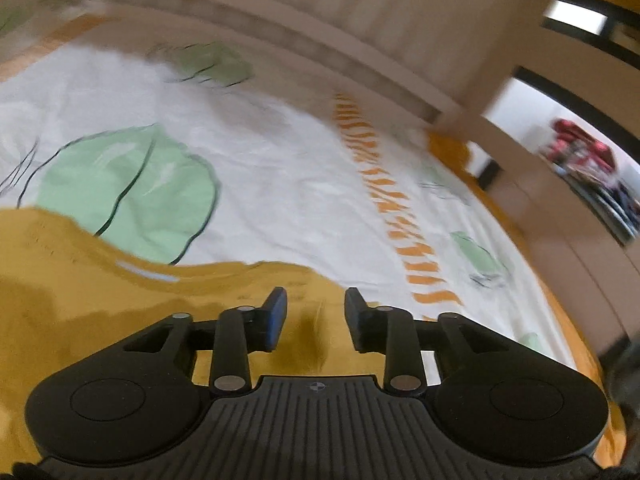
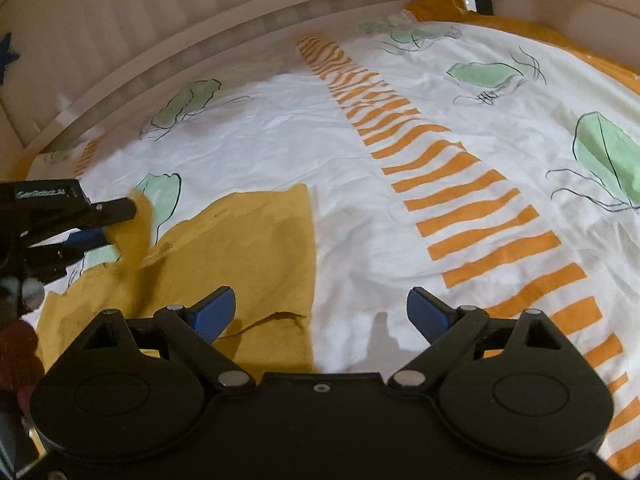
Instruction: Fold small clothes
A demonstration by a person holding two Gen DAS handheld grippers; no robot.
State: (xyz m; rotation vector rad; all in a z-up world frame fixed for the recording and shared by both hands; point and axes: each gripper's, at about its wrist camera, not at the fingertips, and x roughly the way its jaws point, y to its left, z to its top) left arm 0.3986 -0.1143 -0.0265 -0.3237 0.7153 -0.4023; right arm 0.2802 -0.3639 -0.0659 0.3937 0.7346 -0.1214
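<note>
Mustard-yellow soft cotton garment (image 2: 248,248) lies rumpled on a white leaf-printed bedsheet (image 2: 360,200); judged light, limp, best pinched at hem corners. Left gripper (image 1: 316,318) partly open, empty; right gripper (image 2: 320,314) wide open, empty.

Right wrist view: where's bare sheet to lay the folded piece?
Free: white printed bedsheet between the mustard-yellow cloth garment and the orange striped band; more beyond the band, among the green leaf prints. Crowded: near-left, where the left hand-held gripper meets the garment.
</note>
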